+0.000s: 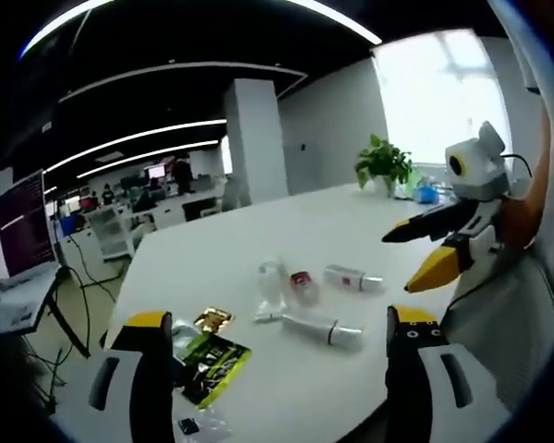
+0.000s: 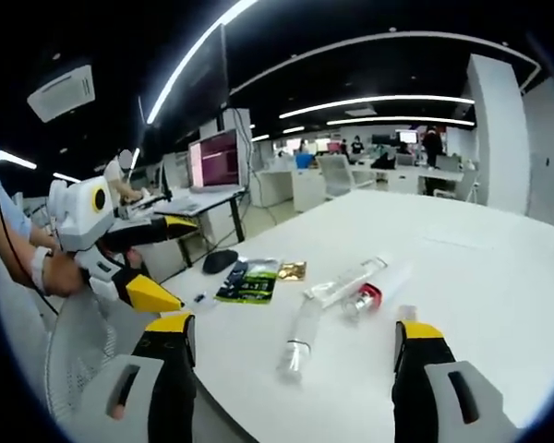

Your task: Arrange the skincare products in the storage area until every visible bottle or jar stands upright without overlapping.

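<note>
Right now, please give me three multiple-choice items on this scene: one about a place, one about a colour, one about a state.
1. Where is the green packet?
A. on the white table
B. on a chair
C. in a gripper

2. What colour are the tips of the left gripper?
A. blue
B. yellow
C. red

3. How do the skincare tubes lie?
A. upright
B. stacked
C. on their sides

Key: 1 A, the packet lies flat on the tabletop; 2 B, both jaws end in yellow; 3 C, none of them stands.
</note>
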Demonstrator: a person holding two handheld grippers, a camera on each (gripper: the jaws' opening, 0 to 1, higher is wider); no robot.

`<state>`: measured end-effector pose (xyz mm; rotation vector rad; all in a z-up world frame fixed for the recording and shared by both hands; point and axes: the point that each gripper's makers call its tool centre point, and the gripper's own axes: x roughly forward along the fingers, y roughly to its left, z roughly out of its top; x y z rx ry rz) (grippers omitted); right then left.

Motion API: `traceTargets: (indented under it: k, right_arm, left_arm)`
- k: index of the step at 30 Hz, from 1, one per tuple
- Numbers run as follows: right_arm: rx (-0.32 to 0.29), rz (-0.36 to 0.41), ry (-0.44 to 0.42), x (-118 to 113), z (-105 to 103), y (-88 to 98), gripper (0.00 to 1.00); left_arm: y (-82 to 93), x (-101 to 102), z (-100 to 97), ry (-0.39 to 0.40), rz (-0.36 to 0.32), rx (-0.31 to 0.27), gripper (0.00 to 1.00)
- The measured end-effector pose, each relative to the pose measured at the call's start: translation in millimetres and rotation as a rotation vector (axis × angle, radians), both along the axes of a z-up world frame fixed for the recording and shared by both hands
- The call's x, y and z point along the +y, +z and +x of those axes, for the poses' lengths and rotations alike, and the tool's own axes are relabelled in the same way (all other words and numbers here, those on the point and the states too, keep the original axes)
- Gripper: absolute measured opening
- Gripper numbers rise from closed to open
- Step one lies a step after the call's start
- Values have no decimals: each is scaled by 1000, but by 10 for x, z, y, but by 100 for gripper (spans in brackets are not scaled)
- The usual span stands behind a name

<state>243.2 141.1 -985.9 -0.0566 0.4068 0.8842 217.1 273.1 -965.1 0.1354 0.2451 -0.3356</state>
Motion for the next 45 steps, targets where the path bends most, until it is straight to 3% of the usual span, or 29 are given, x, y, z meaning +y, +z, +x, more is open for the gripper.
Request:
traceTargets:
  k: [9,15,21,23,26,27,29,34,36,39,45]
  right_arm:
    - [48,50,-55,-90,116,59,87]
    - [-13,-89,28,-117,335,37,81]
    - [-95,-194,138,-9,627,167,78]
    - [-92,-212,176,45,703,194,76]
    - [-100,-315,244,90,883,190,64]
    - [-137,-319,261,134,949,235,62]
    - [-120,-337,301,221,1026,259,64]
    - [-183,-468,440,429,1225,304,57]
    - [-197,-544,502,494,1276,268,54]
    - [-224,-635,576,579,1333,199,58]
    - [-370,-922,829,703,1416,-41,54]
  left_arm:
    - [-84,18,-8,10,8,35,90]
    - [-162,57,-30,21,32,68,86]
    - [-207,86,-37,27,47,85,81]
    - [-208,93,-38,28,48,85,81]
    - [-194,103,-35,30,56,77,83]
    - [-193,108,-33,33,55,76,84]
    - [-204,119,-33,39,58,82,85]
    - [-237,118,-35,35,73,93,84]
    - [-254,124,-36,36,76,101,84]
    - [-253,126,-38,37,79,103,83]
    - [-266,150,-34,47,91,105,82]
